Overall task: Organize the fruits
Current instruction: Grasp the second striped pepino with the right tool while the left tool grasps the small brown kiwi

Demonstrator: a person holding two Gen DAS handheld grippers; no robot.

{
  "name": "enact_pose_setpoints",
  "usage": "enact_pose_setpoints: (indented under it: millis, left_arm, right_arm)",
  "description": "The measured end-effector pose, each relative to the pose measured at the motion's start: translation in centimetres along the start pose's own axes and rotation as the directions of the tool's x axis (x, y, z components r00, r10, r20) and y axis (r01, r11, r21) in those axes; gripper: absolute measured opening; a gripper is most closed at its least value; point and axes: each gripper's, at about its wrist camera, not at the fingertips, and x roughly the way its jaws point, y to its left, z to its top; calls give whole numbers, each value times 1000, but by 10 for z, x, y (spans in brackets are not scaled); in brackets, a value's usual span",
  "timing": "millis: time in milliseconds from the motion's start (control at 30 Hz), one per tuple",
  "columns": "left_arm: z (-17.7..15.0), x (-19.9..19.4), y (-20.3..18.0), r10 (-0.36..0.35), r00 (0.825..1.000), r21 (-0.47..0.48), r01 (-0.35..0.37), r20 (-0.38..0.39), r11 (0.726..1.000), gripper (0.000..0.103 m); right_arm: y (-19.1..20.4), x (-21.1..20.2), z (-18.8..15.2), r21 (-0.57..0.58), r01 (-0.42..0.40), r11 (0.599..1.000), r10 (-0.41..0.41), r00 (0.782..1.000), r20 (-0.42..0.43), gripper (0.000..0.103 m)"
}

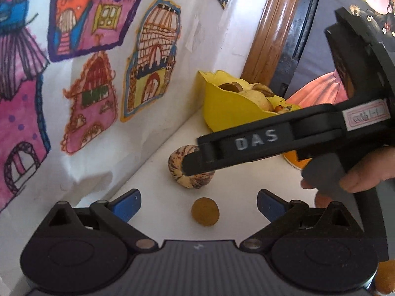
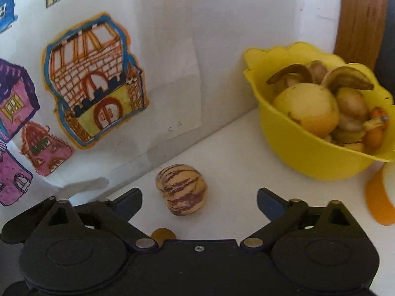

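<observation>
Between the parted blue tips of the left gripper (image 1: 198, 206), in the left wrist view, lies a small brown fruit (image 1: 205, 211) on the white table (image 1: 158, 172), and just beyond it the right gripper (image 1: 195, 162) covers part of the striped fruit (image 1: 177, 170), so the two tools could knock together. From the right wrist view, the right gripper (image 2: 199, 203) stands open and empty with the striped fruit (image 2: 181, 189) centred just ahead of its tips, short of the yellow bowl (image 2: 308, 153) ahead to the right. That fruit looks round and smooth, so I judge an off-centre pinch could squirt it toward the wall (image 2: 172, 49).
</observation>
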Motion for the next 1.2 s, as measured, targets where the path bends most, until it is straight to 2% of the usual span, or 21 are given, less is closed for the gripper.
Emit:
enact_pose_setpoints:
  millis: [133, 333, 367, 467, 567, 633, 667, 700, 833, 1033, 1200]
  left_arm:
    - [-3, 4, -3, 1, 1000, 21, 0, -24, 1000, 94]
    - [-7, 10, -7, -7, 999, 50, 9, -44, 999, 82]
    - [-8, 13, -7, 1, 999, 56, 2, -53, 998, 76]
    - [-11, 14, -12, 27, 999, 97, -22, -45, 995, 74]
    - [-11, 15, -10, 24, 999, 90, -20, -45, 996, 69]
    - [-11, 14, -9, 29, 999, 82, -25, -43, 996, 62]
    - [-12, 12, -7, 27, 999, 81, -23, -43, 996, 56]
    - [-13, 10, -6, 24, 999, 80, -20, -45, 997, 48]
    - [-13, 11, -3, 6, 999, 60, -3, -49, 998, 30]
    - [-19, 0, -5, -32, 998, 63, 36, -57, 997, 30]
    - [-23, -5, -15, -66, 995, 72, 71, -70, 995, 30]
  right_arm:
    - [3, 9, 2, 7, -50, 999, 50, 999, -2, 86]
    - [4, 24, 3, -26, -40, 999, 40, 999, -27, 77]
    - [3, 27, 3, -26, -43, 999, 42, 999, -31, 75]
    - [1, 35, 2, -29, -57, 998, 56, 998, -40, 71]
    - [1, 41, -1, -48, -63, 997, 61, 997, -42, 64]
    - [1, 42, -3, -71, -60, 996, 58, 998, -26, 58]
    - [2, 42, -4, -77, -62, 995, 61, 998, -21, 53]
    - [2, 42, -5, -76, -67, 995, 66, 998, -14, 51]
    - [7, 39, -14, -72, -53, 996, 54, 999, 4, 51]
    - [13, 21, -33, -62, -14, 998, 15, 1000, 18, 50]
    - [5, -15, -48, -31, 24, 999, -22, 998, 59, 50]
